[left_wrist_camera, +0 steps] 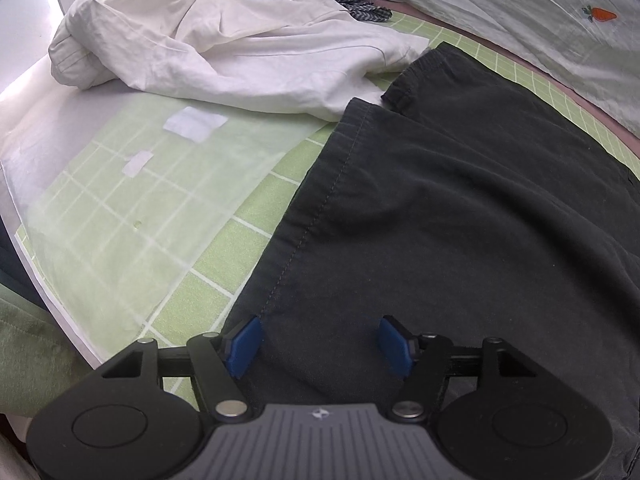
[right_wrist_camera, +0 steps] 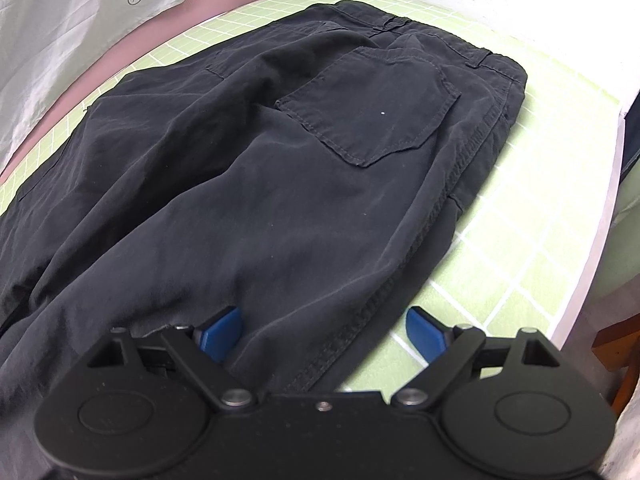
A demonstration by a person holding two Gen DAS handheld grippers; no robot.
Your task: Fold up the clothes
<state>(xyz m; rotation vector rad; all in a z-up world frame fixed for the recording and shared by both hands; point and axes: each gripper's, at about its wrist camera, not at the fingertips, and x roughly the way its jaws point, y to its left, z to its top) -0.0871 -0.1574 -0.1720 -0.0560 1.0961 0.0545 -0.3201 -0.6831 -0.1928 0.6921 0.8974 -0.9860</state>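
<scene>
- Surface: one green gridded mat [left_wrist_camera: 224, 264], bordered by one grey printed sheet [left_wrist_camera: 520, 12].
- One pair of black trousers [right_wrist_camera: 280, 184] was laid flat on it; one white shirt [left_wrist_camera: 224, 52] was heaped beyond.
- Left gripper [left_wrist_camera: 320, 340] and right gripper [right_wrist_camera: 324, 328] were spread apart over the trousers' hem, nothing grasped.

Bare green grid mat [left_wrist_camera: 224, 264] left of the black trousers [left_wrist_camera: 460, 208]: open passage. White shirt heap [left_wrist_camera: 208, 40] blocks the far left. In the right view, open mat [right_wrist_camera: 520, 240] runs between trousers [right_wrist_camera: 280, 168] and table edge [right_wrist_camera: 608, 200].
</scene>
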